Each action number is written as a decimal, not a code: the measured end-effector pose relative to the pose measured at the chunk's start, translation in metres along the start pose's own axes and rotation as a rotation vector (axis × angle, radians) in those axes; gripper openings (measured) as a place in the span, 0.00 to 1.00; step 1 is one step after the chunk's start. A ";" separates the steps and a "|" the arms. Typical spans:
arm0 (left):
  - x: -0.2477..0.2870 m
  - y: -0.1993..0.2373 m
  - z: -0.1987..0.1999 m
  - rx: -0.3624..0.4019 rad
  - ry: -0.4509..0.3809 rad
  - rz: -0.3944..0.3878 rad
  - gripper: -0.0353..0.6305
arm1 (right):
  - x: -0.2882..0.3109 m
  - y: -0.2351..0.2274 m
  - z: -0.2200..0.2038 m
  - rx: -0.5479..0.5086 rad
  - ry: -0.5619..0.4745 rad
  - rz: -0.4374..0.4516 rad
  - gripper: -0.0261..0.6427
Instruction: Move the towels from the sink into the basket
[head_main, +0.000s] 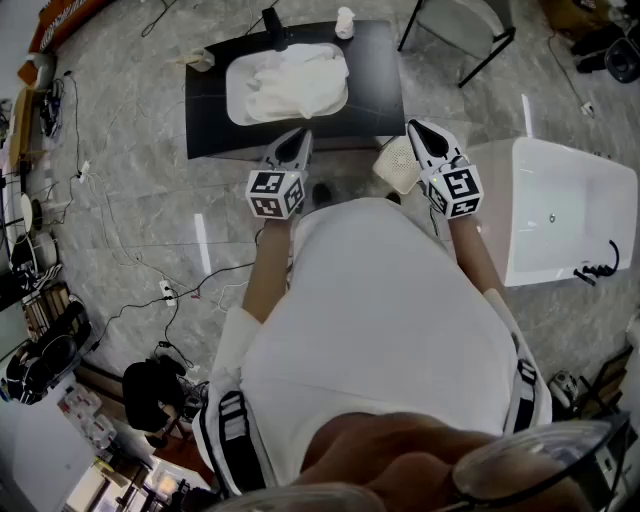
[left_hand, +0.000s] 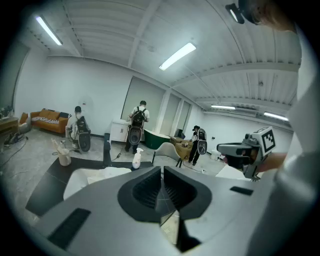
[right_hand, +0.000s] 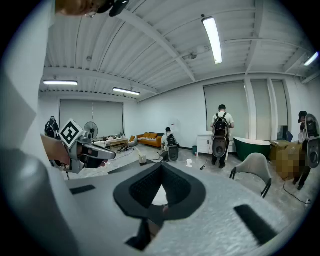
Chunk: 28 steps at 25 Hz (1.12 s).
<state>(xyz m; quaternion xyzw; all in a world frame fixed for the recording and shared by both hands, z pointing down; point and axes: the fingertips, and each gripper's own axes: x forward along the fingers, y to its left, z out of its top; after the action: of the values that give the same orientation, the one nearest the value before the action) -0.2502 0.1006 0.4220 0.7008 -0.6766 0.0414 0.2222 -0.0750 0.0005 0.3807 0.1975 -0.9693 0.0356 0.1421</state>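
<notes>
- Dark, flat rectangular counter (head_main: 204, 115): smooth, matte top, standing on a pale marbled floor.
- Sink (head_main: 233, 100): a white, glossy basin with rounded corners, set in the counter.
- Towels (head_main: 296, 80): white, soft cloth, crumpled in folds and heaped inside the sink, filling most of it.
- Left gripper (head_main: 301, 136): grey, smooth plastic, tapering to a point, with ribbed black pads. Its jaws are pressed together with nothing between them. It is held at the counter's near edge, pointing toward the sink.
- Basket (head_main: 396, 165): cream, with perforated, mesh-like walls, on the floor just beside the counter's near right corner.
- Right gripper (head_main: 417, 130): the same grey wedge shape, its tips meeting with nothing pinched, just to the right of the basket.
- Bathtub (head_main: 560, 160): white and glossy, with a rounded rim, well to the right.
</notes>
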 end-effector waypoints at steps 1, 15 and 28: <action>0.000 0.000 0.000 0.000 0.000 0.000 0.08 | 0.000 0.000 0.001 0.000 -0.001 0.000 0.03; 0.004 0.005 -0.002 -0.003 0.011 -0.005 0.08 | 0.003 -0.002 0.002 0.019 -0.007 -0.013 0.03; 0.044 0.028 -0.015 0.088 0.085 -0.044 0.09 | 0.014 -0.011 -0.024 0.000 0.079 -0.070 0.03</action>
<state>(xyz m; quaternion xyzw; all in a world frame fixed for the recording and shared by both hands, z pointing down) -0.2698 0.0653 0.4584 0.7221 -0.6486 0.0961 0.2204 -0.0765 -0.0118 0.4076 0.2298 -0.9554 0.0384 0.1814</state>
